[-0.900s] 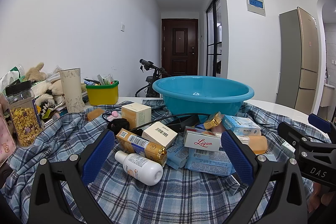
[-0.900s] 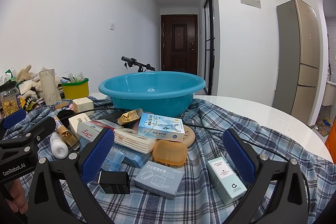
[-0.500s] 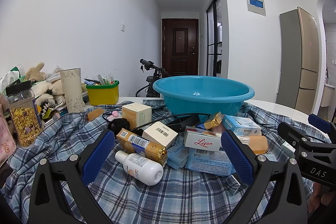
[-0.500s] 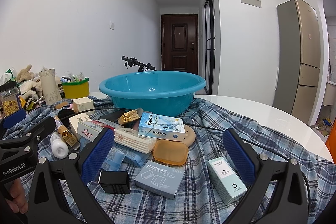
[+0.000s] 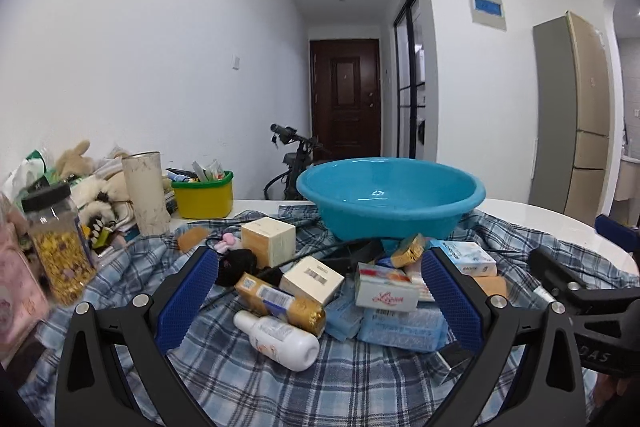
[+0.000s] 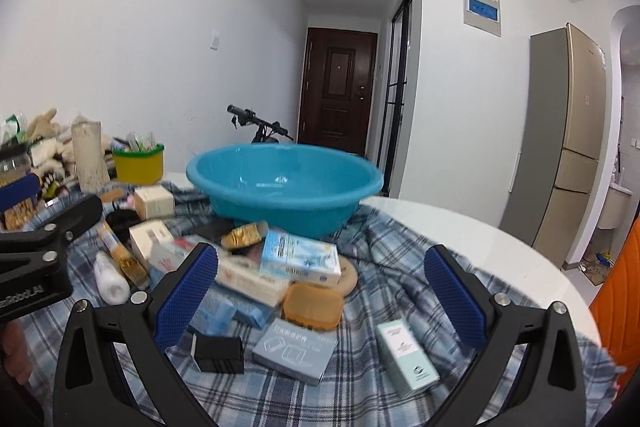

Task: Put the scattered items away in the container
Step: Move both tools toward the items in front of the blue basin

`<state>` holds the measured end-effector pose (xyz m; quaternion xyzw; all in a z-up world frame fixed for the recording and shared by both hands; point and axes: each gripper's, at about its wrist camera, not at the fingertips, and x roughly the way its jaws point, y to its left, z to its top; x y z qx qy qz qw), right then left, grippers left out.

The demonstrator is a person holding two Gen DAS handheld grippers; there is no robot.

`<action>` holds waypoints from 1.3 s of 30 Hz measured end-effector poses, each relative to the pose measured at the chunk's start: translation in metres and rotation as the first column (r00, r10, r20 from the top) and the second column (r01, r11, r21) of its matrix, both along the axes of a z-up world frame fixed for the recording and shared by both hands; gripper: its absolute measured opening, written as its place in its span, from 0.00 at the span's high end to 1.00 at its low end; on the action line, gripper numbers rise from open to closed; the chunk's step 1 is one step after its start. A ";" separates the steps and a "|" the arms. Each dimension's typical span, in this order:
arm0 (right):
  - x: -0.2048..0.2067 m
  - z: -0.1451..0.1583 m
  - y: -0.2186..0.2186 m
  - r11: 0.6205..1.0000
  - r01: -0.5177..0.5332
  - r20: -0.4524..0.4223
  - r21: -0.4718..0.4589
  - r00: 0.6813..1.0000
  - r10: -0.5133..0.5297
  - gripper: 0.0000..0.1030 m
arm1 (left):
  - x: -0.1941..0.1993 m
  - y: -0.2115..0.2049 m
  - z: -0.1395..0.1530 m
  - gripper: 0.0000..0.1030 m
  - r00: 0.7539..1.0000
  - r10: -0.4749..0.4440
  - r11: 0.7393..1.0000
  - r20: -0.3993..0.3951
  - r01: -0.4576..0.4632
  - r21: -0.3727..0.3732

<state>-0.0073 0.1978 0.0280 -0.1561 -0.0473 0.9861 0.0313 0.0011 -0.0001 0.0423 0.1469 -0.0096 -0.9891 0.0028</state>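
Two grippers, both spread wide and holding nothing. Left gripper [image 5: 316, 299] hangs over the near part of a plaid cloth [image 5: 280, 387]; right gripper [image 6: 320, 291] likewise, further right.

Basin [image 5: 390, 197]: blue, empty, upright at the far edge of the cloth, on a white table [image 6: 460, 227].

Clutter on the cloth, in front of the basin:
- white bottle [image 5: 280, 337], lying on its side, nearest the left gripper
- gold tube [image 5: 280, 301], touching the bottle's far side
- cream box [image 5: 269, 241], upright, further back
- red-lettered box [image 5: 387, 293], on a blue pack [image 5: 402, 325]
- orange case [image 6: 313, 305], against a light-blue box [image 6: 300, 259]
- black box [image 6: 219, 349], near edge
- grey box [image 6: 294, 345], beside the black box
- mint box [image 6: 408, 351], right, apart from the pile

Left edge of table: yellow tub [image 5: 203, 197], jar [image 5: 58, 239], tall cup [image 5: 146, 193].
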 end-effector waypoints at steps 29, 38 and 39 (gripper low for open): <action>-0.007 0.110 0.013 0.998 -0.039 0.089 -0.054 0.995 0.044 0.00 | 0.001 0.014 0.129 0.00 0.997 -0.027 0.992 0.067 0.036 -0.124; -0.020 0.086 0.021 0.998 -0.032 0.206 -0.063 0.978 0.044 0.00 | -0.013 0.010 0.087 0.00 0.974 -0.048 0.992 0.221 0.072 -0.103; -0.021 0.082 0.021 0.997 -0.031 0.215 -0.067 0.976 0.045 0.00 | -0.015 0.009 0.083 0.00 0.972 -0.042 0.992 0.231 0.068 -0.105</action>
